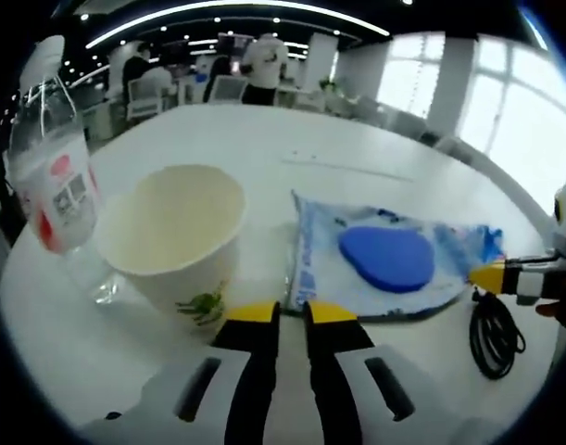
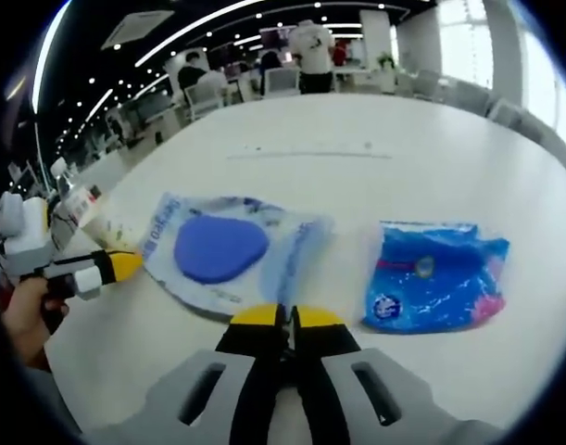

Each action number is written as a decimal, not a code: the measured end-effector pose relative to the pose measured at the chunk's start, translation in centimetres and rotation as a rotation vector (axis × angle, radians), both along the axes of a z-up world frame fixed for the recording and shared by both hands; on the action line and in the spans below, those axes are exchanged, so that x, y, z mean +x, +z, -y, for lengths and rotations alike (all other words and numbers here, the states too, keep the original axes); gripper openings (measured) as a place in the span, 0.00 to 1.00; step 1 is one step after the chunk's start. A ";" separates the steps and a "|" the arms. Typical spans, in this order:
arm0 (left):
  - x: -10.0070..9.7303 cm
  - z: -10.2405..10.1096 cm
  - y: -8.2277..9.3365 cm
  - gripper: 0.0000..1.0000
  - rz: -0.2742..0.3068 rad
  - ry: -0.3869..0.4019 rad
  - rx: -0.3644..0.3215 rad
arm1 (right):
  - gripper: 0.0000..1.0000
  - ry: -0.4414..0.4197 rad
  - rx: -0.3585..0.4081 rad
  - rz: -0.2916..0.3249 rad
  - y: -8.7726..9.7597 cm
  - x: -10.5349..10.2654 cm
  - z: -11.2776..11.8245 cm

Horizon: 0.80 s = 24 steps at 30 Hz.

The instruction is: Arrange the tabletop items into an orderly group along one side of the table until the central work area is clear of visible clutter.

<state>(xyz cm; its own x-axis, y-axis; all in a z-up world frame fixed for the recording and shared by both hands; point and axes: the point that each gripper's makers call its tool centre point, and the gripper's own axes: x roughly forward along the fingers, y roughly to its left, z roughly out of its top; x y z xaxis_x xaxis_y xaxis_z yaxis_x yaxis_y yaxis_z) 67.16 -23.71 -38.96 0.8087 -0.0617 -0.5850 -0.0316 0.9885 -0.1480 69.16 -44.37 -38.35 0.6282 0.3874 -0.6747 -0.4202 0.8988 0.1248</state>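
Seen from my left gripper (image 1: 292, 313), left to right: a clear plastic bottle with a red-and-white label (image 1: 53, 190), a cream paper cup (image 1: 179, 234), a clear packet holding a blue oval pad (image 1: 386, 258) and a coiled black cable (image 1: 495, 336). My left jaws stood nearly closed on nothing. My right gripper (image 2: 287, 318), jaws pressed together at that packet's near edge, lay closer to it; whether it pinched the film I cannot tell. A blue printed pouch (image 2: 434, 275) lay to the right.
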 end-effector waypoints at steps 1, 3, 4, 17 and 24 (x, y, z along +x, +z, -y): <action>0.1 -0.1 0.1 0.07 0.005 0.000 0.008 | 0.05 0.002 -0.001 -0.001 0.0 0.0 0.0; 0.2 -0.3 0.2 0.04 0.013 -0.004 0.011 | 0.04 0.005 0.002 -0.001 0.0 0.0 -0.1; 0.2 -0.3 0.2 0.02 0.011 -0.002 0.010 | 0.04 0.006 0.001 0.001 0.0 0.0 -0.1; -0.9 -0.2 0.9 0.00 0.016 -0.059 0.085 | 0.01 0.039 -0.040 0.056 0.7 0.4 -0.2; -1.1 -0.1 0.6 0.00 0.009 -0.058 0.092 | 0.02 0.028 -0.042 0.041 0.5 0.3 -0.1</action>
<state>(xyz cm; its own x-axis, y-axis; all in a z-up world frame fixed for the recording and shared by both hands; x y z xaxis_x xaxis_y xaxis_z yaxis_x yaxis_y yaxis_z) 66.08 -23.62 -38.34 0.8108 -0.0547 -0.5828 0.0269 0.9980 -0.0563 69.41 -44.27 -37.90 0.6450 0.3771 -0.6646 -0.4496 0.8905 0.0689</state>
